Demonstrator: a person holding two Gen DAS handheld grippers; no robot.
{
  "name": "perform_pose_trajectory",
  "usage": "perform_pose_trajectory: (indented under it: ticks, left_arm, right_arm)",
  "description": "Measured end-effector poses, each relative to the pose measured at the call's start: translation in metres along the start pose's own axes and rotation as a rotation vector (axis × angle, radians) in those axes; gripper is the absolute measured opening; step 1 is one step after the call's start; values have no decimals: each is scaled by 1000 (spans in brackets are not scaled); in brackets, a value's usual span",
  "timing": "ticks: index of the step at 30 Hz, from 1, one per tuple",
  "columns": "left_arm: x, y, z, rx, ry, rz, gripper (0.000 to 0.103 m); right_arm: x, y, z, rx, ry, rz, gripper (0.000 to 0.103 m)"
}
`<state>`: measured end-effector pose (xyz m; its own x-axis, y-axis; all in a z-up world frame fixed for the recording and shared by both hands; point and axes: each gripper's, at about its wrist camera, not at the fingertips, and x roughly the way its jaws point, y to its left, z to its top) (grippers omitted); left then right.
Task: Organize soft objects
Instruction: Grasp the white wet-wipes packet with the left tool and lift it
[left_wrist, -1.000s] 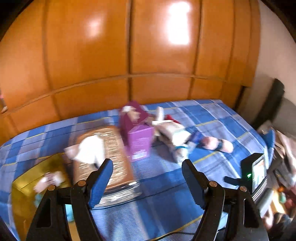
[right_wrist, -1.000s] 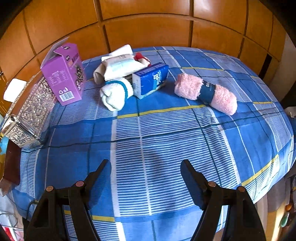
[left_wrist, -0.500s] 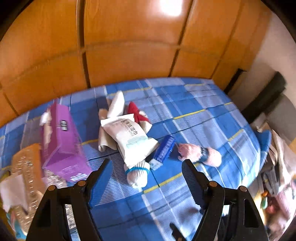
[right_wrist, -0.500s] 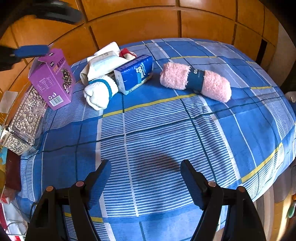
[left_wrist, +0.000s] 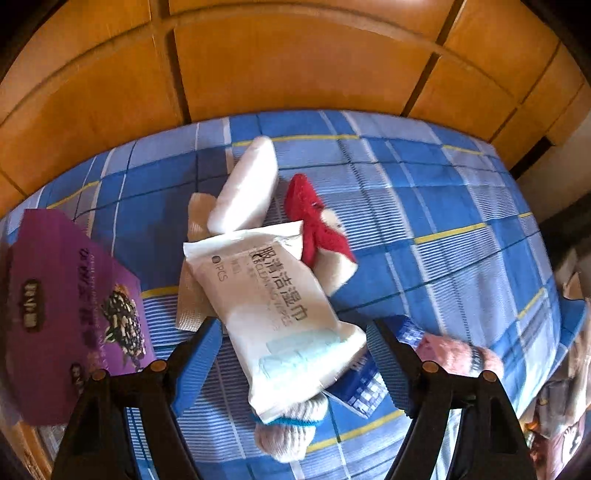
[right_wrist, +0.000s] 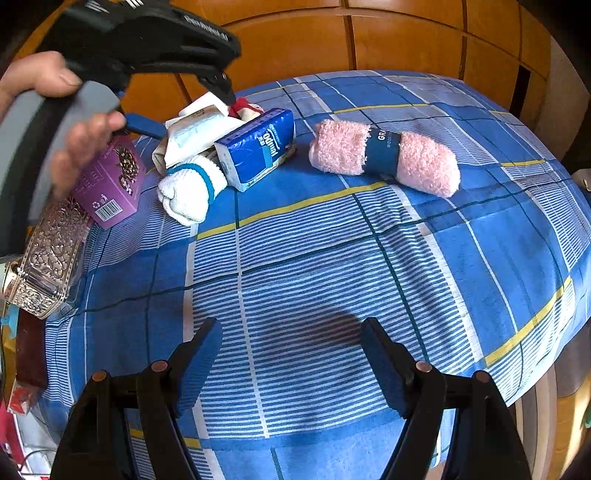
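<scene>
The left gripper (left_wrist: 293, 360), jaws wide apart, hangs over a white wipes pack (left_wrist: 271, 306) in a pile on the blue checked bedspread (right_wrist: 314, 266). The right gripper (right_wrist: 291, 363), also wide, holds nothing.

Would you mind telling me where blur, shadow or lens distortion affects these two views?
Left wrist view: the purple box and pink towel roll are smeared at the edges, while the wipes pack is fairly sharp. Right wrist view: sharp overall, a dark shadow lies on the bedsheet, and the person's hand is motion-blurred. Both bend the wooden panels.
</scene>
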<state>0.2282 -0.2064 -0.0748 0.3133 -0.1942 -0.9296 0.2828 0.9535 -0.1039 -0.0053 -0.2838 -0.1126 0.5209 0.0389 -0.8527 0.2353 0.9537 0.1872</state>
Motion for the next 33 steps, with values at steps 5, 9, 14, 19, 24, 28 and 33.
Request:
perform_pose_trajectory:
  ticks: [5, 9, 14, 19, 24, 28, 33]
  left_arm:
    - [16, 5, 7, -32, 21, -3, 70]
    - [18, 9, 3, -18, 9, -33, 58]
    - [-2, 6, -2, 32, -31, -55, 53]
    - [-24, 2, -2, 73, -45, -90, 53]
    - [-52, 7, 18, 56, -91, -123, 53]
    - [-81, 24, 45, 9, -169, -125, 53]
    - [-114, 62, 67, -63, -259, -88, 53]
  right_arm:
    - [2, -3, 3, -2, -4, 4, 78]
    - [3, -2, 3, -2, -12, 5, 78]
    - [1, -8, 4, 27, -17, 26, 78]
    - [1, -11, 5, 25, -14, 20, 78]
    - [-5, -24, 9, 76, -15, 25, 78]
    - [-12, -46, 16, 114, -33, -6, 78]
    - [-12, -72, 24, 124, -37, -30, 74]
